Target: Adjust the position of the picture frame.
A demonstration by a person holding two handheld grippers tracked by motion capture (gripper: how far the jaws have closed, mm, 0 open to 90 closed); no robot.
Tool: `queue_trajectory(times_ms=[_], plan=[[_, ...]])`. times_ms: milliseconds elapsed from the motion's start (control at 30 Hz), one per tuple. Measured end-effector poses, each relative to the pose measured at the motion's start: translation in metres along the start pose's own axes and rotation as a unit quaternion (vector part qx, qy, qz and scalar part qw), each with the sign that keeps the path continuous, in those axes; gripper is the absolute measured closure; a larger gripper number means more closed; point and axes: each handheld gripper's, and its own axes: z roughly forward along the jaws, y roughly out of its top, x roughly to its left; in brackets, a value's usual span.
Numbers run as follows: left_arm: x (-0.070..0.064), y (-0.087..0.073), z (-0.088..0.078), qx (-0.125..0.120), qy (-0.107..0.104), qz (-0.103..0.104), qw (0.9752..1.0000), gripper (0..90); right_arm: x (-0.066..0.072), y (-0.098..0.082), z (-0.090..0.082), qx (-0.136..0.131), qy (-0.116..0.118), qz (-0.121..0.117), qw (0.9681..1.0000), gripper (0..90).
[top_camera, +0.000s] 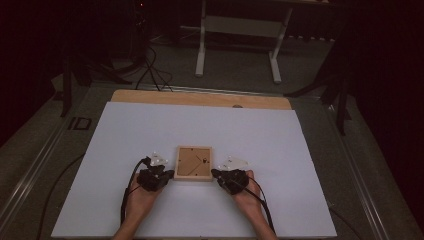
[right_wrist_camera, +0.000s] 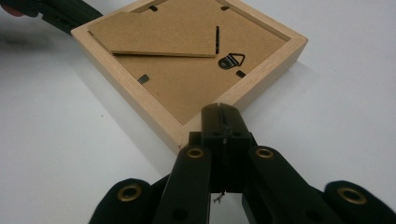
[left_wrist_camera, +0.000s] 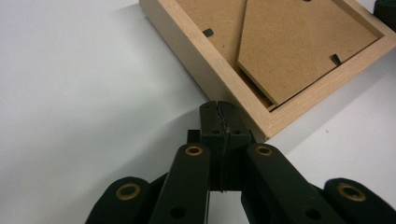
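High view: face-down wooden picture frame [top_camera: 193, 163] between closed, empty left gripper [top_camera: 169, 174] and right gripper [top_camera: 216, 174].

lab/studio | dark curtains [top_camera: 30, 40] | floor cables [top_camera: 150, 70] | white-covered table [top_camera: 150, 125]

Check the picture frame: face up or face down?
Face down. The picture frame lies flat on the white table with its brown backing board, easel stand and metal hanger facing up.
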Motion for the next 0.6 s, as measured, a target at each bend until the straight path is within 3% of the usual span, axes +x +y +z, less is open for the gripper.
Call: queue_trajectory(times_ms=[300, 567, 600], plan=[[-0.005, 0.0023, 0.0046, -0.005, -0.002, 0.005, 1.0, 90.0, -0.0064, -0.0007, -0.0004, -0.001, -0.014, 0.01, 0.9999, 90.0], [-0.0025, 0.0032, 0.0062, -0.007, -0.006, -0.003, 1.0, 89.6, -0.0077, -0.001, -0.0008, -0.001, -0.014, 0.006, 0.9999, 89.5], [-0.0028, 0.0045, 0.0061, -0.003, 0.004, -0.002, 1.0, 86.4, -0.0072, -0.0001, -0.0007, -0.002, -0.025, -0.005, 0.9997, 83.8]])
